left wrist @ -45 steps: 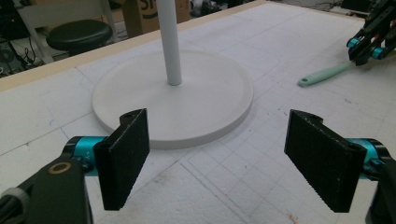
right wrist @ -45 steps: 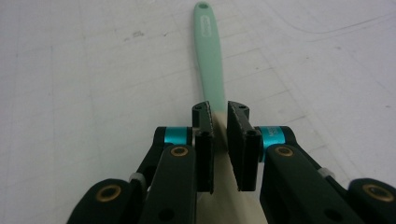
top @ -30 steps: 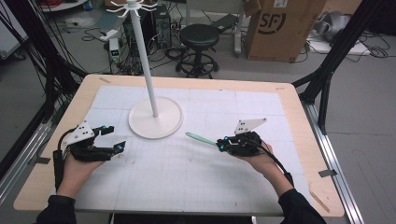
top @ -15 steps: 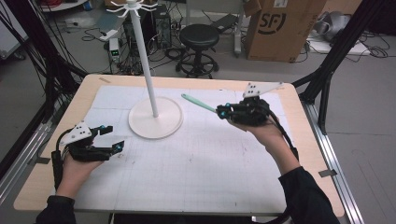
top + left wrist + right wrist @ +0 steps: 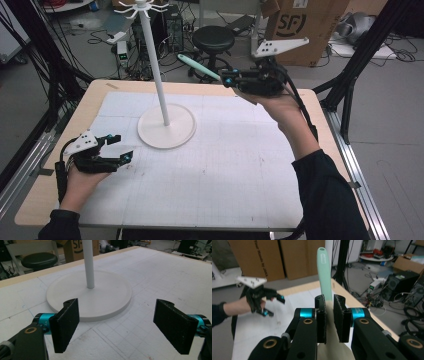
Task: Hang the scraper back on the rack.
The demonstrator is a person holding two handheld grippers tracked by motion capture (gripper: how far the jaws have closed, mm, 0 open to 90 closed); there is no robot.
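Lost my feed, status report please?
Right gripper shut on mint-handled utensil, held high beside stand pole. Left gripper open, low over mat. Nothing between utensil and stand.

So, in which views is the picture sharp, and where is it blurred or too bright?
High view: even light, soft detail, the right gripper slightly smeared. Left gripper view: pads sharp, stand base nearly washed out against the white table. Right gripper view: mint-green handle clear, left gripper farther off blurred.
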